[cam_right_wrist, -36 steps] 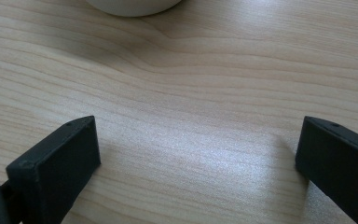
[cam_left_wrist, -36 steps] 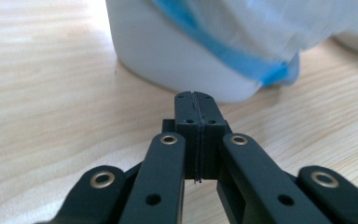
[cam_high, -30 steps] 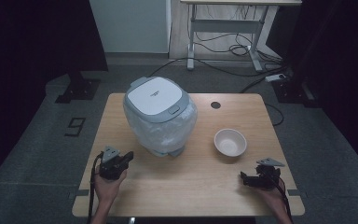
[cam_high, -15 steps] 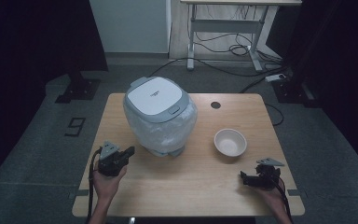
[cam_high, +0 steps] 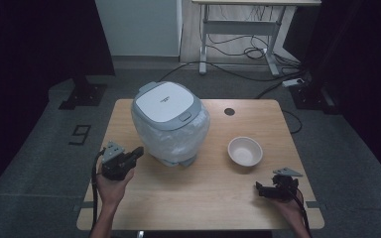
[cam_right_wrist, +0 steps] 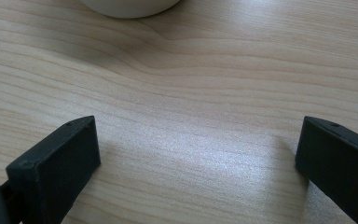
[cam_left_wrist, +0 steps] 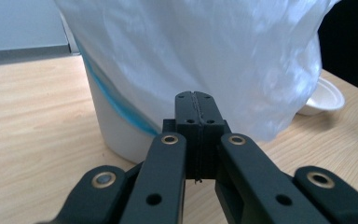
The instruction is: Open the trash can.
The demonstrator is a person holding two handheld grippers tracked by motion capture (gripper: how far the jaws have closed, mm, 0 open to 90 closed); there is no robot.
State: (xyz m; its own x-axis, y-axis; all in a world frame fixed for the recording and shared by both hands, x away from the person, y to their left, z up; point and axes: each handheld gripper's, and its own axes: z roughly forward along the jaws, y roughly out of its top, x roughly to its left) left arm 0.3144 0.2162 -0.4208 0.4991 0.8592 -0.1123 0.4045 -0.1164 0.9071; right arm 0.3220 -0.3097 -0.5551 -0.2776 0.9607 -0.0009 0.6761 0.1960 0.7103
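Near the worktop's (cam_high: 129,208) back-left quarter, a rice cooker (cam_high: 170,124) is standing upright with its lid down, wrapped around the sides in a thin white plastic bag (cam_left_wrist: 200,60). In the left gripper view a blue stripe on the cooker's wall is showing through the film, and the bag's loose lower edge is hanging just above the wood.

The left gripper (cam_high: 138,151) is being held just beside the cooker's left flank, pointing at the bag. Its jaws are pressed fully together with nothing between them, and I cannot tell whether the tips are touching the plastic or hanging just short of it. Judging from this, the approach to the bag is the step in hand, and no grasp is made yet. The next move is probably calling for the jaws to part, push into a loose fold low on the bag, and pinch only the film, not the hard wall behind it.

To the right of the cooker a small pale bowl (cam_high: 245,150) is sitting empty. Well apart from both, the right gripper (cam_high: 261,189) is resting low near the front-right corner, its jaws spread wide over bare wood and holding nothing.
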